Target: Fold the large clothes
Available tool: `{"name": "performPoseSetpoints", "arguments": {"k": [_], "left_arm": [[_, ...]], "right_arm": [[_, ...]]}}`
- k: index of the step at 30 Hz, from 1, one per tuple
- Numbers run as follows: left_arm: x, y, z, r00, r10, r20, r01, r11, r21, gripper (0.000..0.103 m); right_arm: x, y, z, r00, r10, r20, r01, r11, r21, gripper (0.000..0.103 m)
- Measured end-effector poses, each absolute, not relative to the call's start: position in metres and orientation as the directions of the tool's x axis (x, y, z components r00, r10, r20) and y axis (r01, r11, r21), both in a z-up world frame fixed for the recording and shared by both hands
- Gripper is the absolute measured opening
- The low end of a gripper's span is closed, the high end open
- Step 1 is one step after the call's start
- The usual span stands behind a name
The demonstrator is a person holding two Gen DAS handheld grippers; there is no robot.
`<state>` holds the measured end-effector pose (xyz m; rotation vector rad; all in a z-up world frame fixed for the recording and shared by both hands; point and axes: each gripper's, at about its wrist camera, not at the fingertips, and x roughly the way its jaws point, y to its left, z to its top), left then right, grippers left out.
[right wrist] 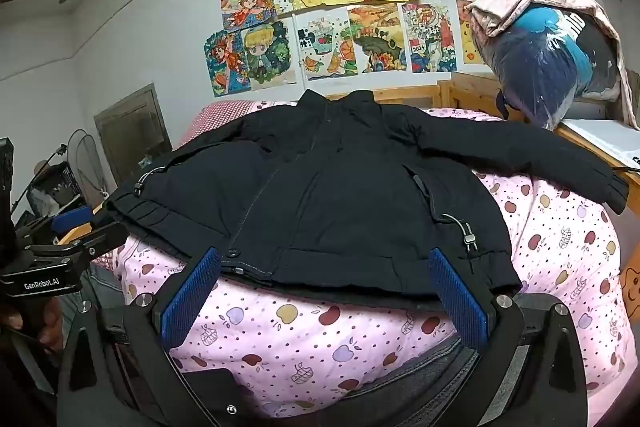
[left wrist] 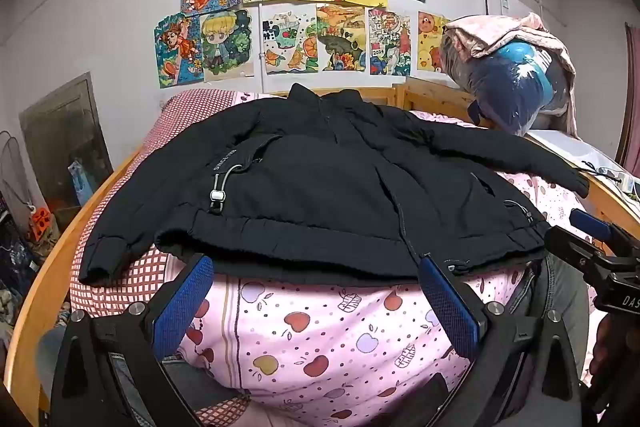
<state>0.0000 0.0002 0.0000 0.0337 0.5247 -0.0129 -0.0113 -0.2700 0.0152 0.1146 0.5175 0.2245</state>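
Lying flat: jacket [left wrist: 320, 187], black, spread front-up across the bed just ahead of both claws, collar at the far end, hem nearest the fingertips.
Bed: quilt [left wrist: 320, 331], pink with an apple print, runs under the jacket and fills the gap between each claw's fingers; a red check sheet [left wrist: 120, 279] shows ahead and to the left of the left claw.
Frame: wooden rail [left wrist: 52, 259] curves round the bed, left of the left claw.
Wall: drawings [left wrist: 304, 19], many and coloured, hang well beyond the jacket's collar.
Bundle: bag [left wrist: 516, 83] of clothes in clear plastic, a pink cloth over it, far ahead and to the right.
Sleeves: one stretches out to the left, its cuff [left wrist: 100, 259] on the check sheet; the other reaches right, its cuff [right wrist: 612, 191] on the quilt.
Left claw [left wrist: 316, 267]: spread wide, nothing between the blue pads, tips right at the hem's edge; whether they touch it I cannot tell.
Right claw [right wrist: 326, 259]: spread wide too, empty, tips at the hem near the zip's bottom end.
Toggle: cord stopper [left wrist: 217, 195] on the jacket, ahead of the left claw's left finger.
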Motion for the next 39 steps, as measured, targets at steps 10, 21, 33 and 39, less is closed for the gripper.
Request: {"name": "performPoseSetpoints", "arguments": {"k": [10,21,33,39], "left_arm": [[-0.0001,0.0000,0.0000,0.866,-0.002,-0.500,0.020,0.999,0.032,0.103],[0.0000,0.0000,-0.0001,0.865,-0.001,-0.501,0.020,0.999,0.032,0.103],[-0.0001,0.0001,0.0001,0.865,-0.001,-0.502,0.020,0.999,0.032,0.103],[0.0000,0.0001,0.0000,0.865,-0.001,-0.502,0.020,0.999,0.032,0.103]], "right_arm": [[-0.0122,-0.2709,0.0161,0.844,0.244,-0.478,-0.184,0.968,0.169,0.102],[-0.0110,-0.2724,0.0178,0.842,0.248,-0.479,-0.186,0.967,0.173,0.102],[-0.0128,-0.2716,0.0141,0.841,0.248,-0.482,-0.185,0.967,0.175,0.102],[-0.0103,-0.2721,0.0147,0.837,0.249,-0.487,-0.180,0.966,0.185,0.102]]}}
